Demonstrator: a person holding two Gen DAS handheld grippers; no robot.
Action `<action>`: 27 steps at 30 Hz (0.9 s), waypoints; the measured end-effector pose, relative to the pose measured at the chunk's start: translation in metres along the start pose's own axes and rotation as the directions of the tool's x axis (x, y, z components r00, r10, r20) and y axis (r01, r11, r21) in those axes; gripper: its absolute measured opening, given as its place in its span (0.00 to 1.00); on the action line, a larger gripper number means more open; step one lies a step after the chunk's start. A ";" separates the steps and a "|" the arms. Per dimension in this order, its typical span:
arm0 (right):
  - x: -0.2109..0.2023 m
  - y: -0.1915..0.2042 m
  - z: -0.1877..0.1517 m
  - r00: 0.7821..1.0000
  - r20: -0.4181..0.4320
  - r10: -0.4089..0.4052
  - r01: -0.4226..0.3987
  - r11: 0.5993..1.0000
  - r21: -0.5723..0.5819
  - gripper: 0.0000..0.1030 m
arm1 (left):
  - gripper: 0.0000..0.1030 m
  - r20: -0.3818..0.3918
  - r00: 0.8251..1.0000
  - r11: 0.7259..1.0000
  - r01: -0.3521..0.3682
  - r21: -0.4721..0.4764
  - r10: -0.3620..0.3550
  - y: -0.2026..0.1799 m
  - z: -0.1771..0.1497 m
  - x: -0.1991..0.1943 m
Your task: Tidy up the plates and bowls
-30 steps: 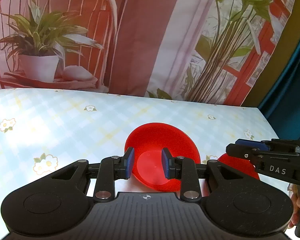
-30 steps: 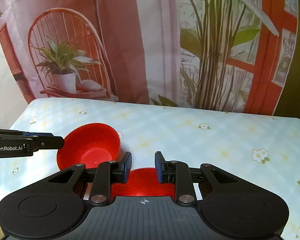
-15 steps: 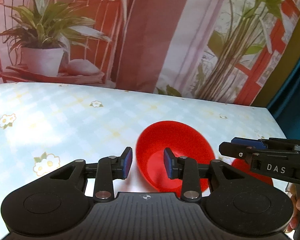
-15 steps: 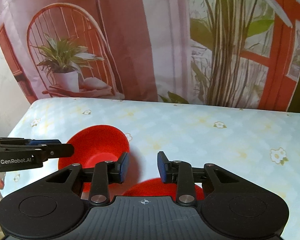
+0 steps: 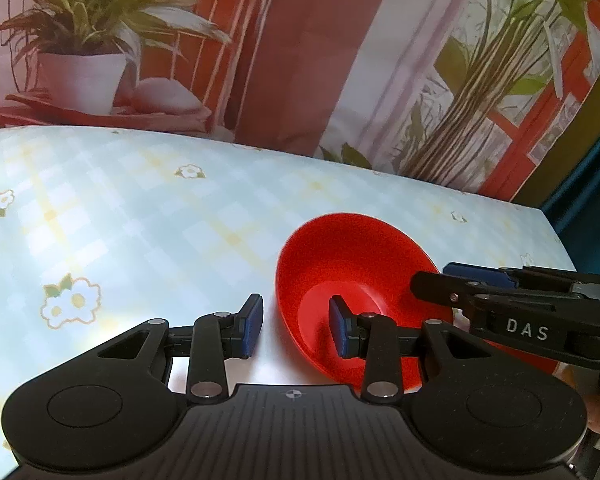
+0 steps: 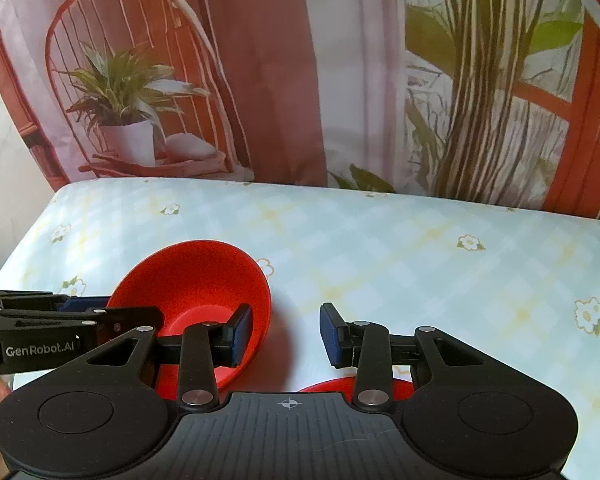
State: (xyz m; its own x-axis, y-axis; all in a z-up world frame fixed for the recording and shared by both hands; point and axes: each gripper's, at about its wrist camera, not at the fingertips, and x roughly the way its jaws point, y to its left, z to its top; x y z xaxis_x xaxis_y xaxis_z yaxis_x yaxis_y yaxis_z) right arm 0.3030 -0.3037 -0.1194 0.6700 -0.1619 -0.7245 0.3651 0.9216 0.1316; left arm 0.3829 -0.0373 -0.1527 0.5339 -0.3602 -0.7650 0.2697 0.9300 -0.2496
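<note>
A red bowl [image 5: 352, 276] stands on the flowered tablecloth, right of centre in the left wrist view and left of centre in the right wrist view [image 6: 196, 280]. My left gripper [image 5: 296, 328] is open, its right finger over the bowl's near rim and its left finger over the cloth. My right gripper [image 6: 286, 334] is open, its left finger by the bowl's right rim. A second red dish [image 6: 340, 388] lies mostly hidden under the right gripper. Each gripper shows in the other's view, the right one [image 5: 500, 300] and the left one [image 6: 60, 320].
The table [image 6: 420, 248] carries a pale blue and yellow check cloth with white flowers. A printed backdrop of a plant, chair and window hangs behind its far edge. The table's right edge [image 5: 556, 236] is near a dark teal curtain.
Both grippers have opened wider. The left gripper has shifted left, so the bowl now sits to its right. The right gripper has drawn back and turned, so the second dish is nearly hidden.
</note>
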 end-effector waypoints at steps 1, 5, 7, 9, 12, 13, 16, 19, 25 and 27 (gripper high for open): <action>0.001 0.000 0.000 1.000 -0.003 0.005 -0.005 1.000 0.000 0.33 | 0.36 -0.005 1.000 1.000 0.004 0.003 -0.004 -0.001 -0.001 0.001; 0.003 0.001 -0.002 1.000 -0.011 0.023 -0.023 1.000 -0.005 0.19 | 0.24 -0.013 1.000 0.999 0.017 0.035 -0.017 -0.007 -0.001 0.002; 0.001 0.004 -0.001 0.999 -0.009 0.037 -0.037 0.999 -0.007 0.14 | 0.23 -0.012 1.000 0.999 0.005 0.041 -0.004 -0.010 0.000 0.001; -0.001 0.008 -0.001 0.999 0.001 0.033 -0.033 0.999 -0.019 0.14 | 0.23 -0.008 1.000 0.999 0.001 0.045 -0.001 -0.010 0.000 -0.002; -0.006 0.007 0.001 0.999 0.010 0.043 -0.043 0.999 -0.012 0.13 | 0.23 -0.001 1.000 0.999 0.006 0.047 -0.006 -0.011 0.000 -0.007; -0.007 0.007 0.002 0.999 0.012 0.044 -0.044 0.999 -0.013 0.13 | 0.23 0.003 1.000 0.999 0.005 0.052 -0.005 -0.013 0.000 -0.009; -0.013 0.007 0.003 0.999 0.022 0.043 -0.043 0.999 -0.014 0.13 | 0.23 0.015 1.000 0.998 0.002 0.064 -0.003 -0.016 0.002 -0.015; -0.021 0.007 0.006 0.998 0.036 0.046 -0.046 0.999 -0.012 0.13 | 0.23 0.028 1.000 0.998 0.002 0.069 -0.004 -0.019 0.003 -0.022; -0.039 0.008 0.007 0.997 0.062 0.050 -0.049 0.999 -0.017 0.13 | 0.23 0.056 0.998 0.996 0.003 0.086 -0.008 -0.028 0.005 -0.038; -0.045 0.007 0.007 0.996 0.072 0.049 -0.048 0.999 -0.017 0.13 | 0.23 0.063 0.998 0.996 0.004 0.094 -0.010 -0.033 0.006 -0.043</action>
State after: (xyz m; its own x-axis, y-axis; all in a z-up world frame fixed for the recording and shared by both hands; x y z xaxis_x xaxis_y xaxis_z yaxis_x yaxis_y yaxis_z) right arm 0.2800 -0.2923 -0.0815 0.7317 -0.1415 -0.6668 0.3216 0.9342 0.1547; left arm 0.3558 -0.0527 -0.1085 0.5808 -0.3738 -0.7232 0.3465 0.9174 -0.1959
